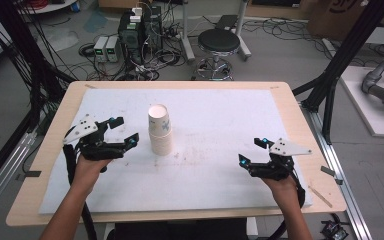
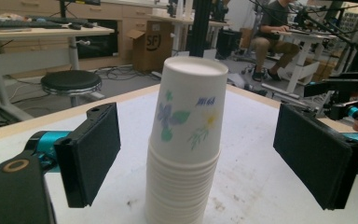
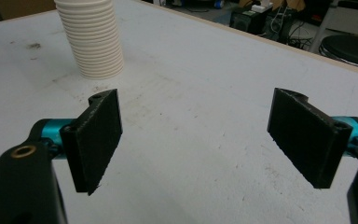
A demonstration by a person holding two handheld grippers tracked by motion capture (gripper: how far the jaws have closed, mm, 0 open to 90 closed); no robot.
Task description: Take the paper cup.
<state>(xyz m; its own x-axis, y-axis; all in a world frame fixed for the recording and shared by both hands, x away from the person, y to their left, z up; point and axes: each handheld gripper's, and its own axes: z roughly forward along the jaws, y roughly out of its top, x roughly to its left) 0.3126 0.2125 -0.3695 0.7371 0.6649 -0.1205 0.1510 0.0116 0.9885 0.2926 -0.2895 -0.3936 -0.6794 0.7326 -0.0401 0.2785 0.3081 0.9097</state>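
1. High view: a stack of paper cups [image 1: 160, 130] stands upside down, left of the middle of the white tabletop [image 1: 220, 125]. The left tool [image 1: 122, 134] is held level just beside the stack, its jaws spread and pointing at the lower cups, apart from them; that looks like a line-up for a side grip. The right tool [image 1: 251, 152] sits well apart on the right side of the tabletop, jaws also spread, holding nothing. I judge it is parked there to leave the left hand [image 1: 91, 167] room, or is waiting for its own turn.

2. Left gripper view: the stack [image 2: 186, 140] rises between the two black pads [image 2: 93, 149], with clear gaps on both sides, so nothing is pinched. The top cup bears a flower print; under it the crowded rims show many cups nested. Centring the stack between the jaws suits a squeeze on one cup or on the whole pile; which one I cannot tell.

3. Right gripper view: the jaws stand wide over bare, slightly stained tabletop [image 3: 205, 93]. The ribbed lower part of the stack [image 3: 95, 39] is up at the left, far off, not between the pads.
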